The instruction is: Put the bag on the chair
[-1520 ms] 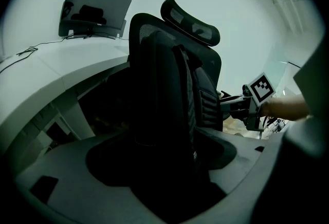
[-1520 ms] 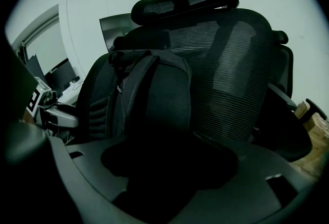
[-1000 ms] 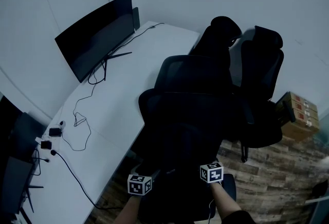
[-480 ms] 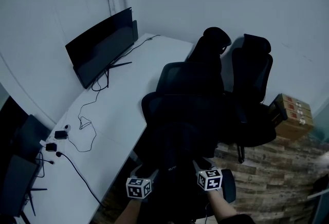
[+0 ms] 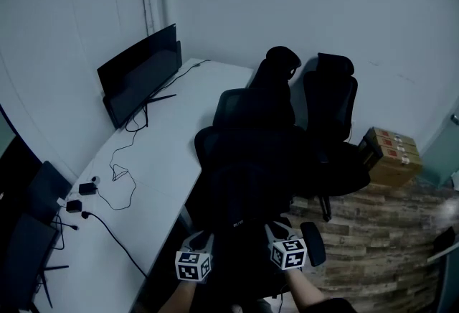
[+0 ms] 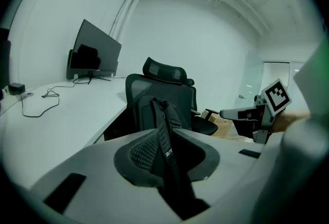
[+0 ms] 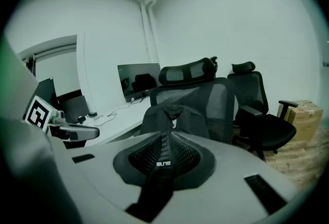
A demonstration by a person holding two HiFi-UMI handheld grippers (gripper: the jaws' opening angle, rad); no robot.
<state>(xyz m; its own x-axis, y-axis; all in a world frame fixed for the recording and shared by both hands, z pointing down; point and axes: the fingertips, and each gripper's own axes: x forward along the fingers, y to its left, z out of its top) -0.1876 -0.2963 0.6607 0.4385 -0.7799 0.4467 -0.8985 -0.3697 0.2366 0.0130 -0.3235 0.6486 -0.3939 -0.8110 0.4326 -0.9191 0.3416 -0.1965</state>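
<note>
On the far left, the white counter and its monitor have no part in this step. Beside the counter edge we see the left gripper. Its fingers have just been closing, and the left gripper view shows them tight on one padded shoulder strap of the black bag. The bag hangs between the two grippers, directly in front of the backrest of the nearest chair. The head view is too dark for us to tell if its bottom already touches the seat. To the right, the right gripper has also just been closing its fingers, and they hold the other strap in the same way. Further right stand a second chair and a cardboard box, well apart from the bag.

We judge that the grasp is done and the carrying step is in hand. The next move, we think, calls for both grippers to travel together and keep level, so that the bag does not swing. Then they should lower it onto the seat, and only after that open the fingers.
</note>
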